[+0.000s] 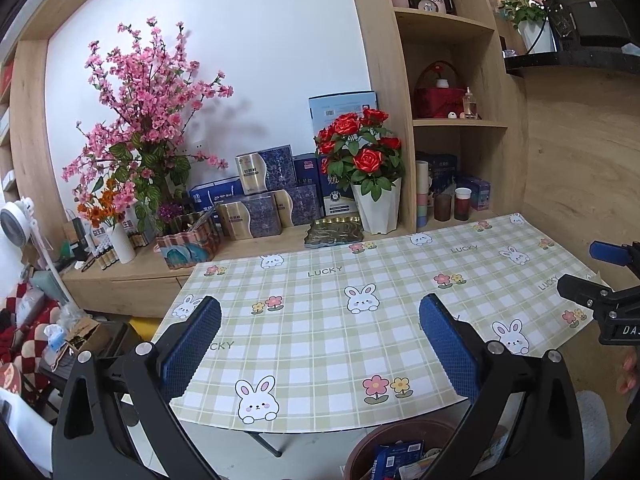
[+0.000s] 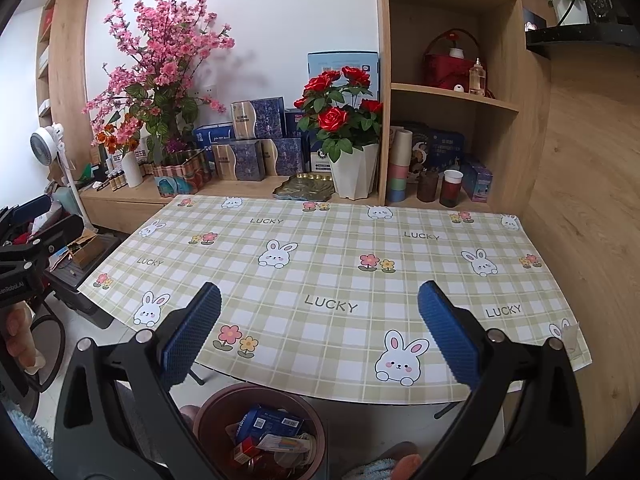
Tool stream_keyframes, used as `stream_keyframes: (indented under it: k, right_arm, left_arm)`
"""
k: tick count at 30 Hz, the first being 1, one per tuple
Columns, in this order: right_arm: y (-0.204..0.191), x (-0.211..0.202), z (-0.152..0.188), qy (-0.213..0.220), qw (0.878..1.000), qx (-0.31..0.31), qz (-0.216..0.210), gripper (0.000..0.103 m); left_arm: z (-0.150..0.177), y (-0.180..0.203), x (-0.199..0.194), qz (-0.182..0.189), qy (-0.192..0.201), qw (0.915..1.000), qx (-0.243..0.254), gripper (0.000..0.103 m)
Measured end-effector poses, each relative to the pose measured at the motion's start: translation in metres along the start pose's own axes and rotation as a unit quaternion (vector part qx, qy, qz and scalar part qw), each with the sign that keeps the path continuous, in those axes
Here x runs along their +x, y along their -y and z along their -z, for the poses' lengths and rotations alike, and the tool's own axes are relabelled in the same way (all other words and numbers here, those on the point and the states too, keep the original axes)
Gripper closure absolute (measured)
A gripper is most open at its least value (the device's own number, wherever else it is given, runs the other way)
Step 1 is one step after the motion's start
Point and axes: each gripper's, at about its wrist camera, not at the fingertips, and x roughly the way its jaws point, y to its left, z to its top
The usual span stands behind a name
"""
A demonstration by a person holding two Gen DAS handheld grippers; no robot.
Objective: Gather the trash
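Trash (image 2: 267, 436) piled in a round brown plastic bin (image 2: 218, 408) on the floor just below the near edge of the counter (image 2: 328, 264): a blue printed packet on top, a red wrapper and pale scraps under it, the rest too jumbled to name. Seen whole only from the right wrist; from the left wrist cut off at the bottom edge and partly hidden behind the right-hand finger (image 1: 450, 346), with only the rim and a blue packet showing.

Left gripper (image 1: 320, 344) spread wide, blue textured pads well apart, nothing between them, hanging above the near counter edge. Right gripper (image 2: 320, 332) likewise wide open and holding nothing, above the bin and the counter's front edge. Each gripper visible only in part at the margin of the other's view.

Counter covered by a green-and-white checked cloth printed with white rabbits, small flowers and "LUCKY". Behind it, on a low wooden ledge: a white faceted pot of red roses (image 2: 344, 120), tall pink blossom branches (image 2: 168, 44), stacked dark blue and gold boxes (image 2: 256, 144), a green leaf-shaped tray (image 2: 304, 186). Wooden shelving (image 2: 452, 92) at the right with a red basket, a small bottle, stacked pastel cups and two dark glasses; upper shelves cropped. White fan (image 2: 46, 140) and blurred floor clutter at the left.
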Motion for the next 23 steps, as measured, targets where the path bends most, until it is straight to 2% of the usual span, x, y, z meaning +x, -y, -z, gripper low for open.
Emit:
stream_keyframes:
  k: [23]
  right_arm:
    - [-0.005,-0.003,-0.003,0.004,1.0,-0.009,-0.005,0.006]
  left_arm:
    - [0.01,-0.006,0.001,-0.019,-0.011,0.9997,0.006,0.006]
